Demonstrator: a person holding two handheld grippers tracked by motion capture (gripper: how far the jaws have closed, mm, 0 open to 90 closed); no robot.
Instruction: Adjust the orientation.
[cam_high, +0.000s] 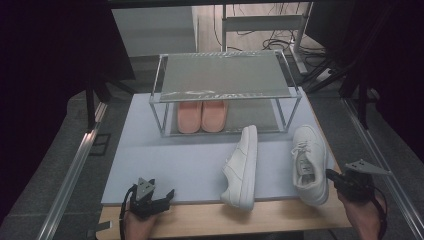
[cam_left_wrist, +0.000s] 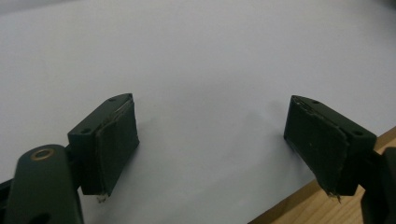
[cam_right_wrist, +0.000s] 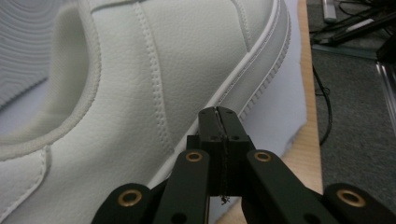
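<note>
The right gripper (cam_right_wrist: 219, 112), jaws pressed together on nothing, noses against the heel side of the upright white leather sneaker (cam_high: 309, 162) at four o'clock on the pale grey mat (cam_high: 165, 160). The second white sneaker (cam_high: 242, 170) lies tipped on its side at its nine o'clock. The left gripper (cam_high: 152, 197), spread wide, rests at seven o'clock on the bench (cam_high: 200, 217).
</note>
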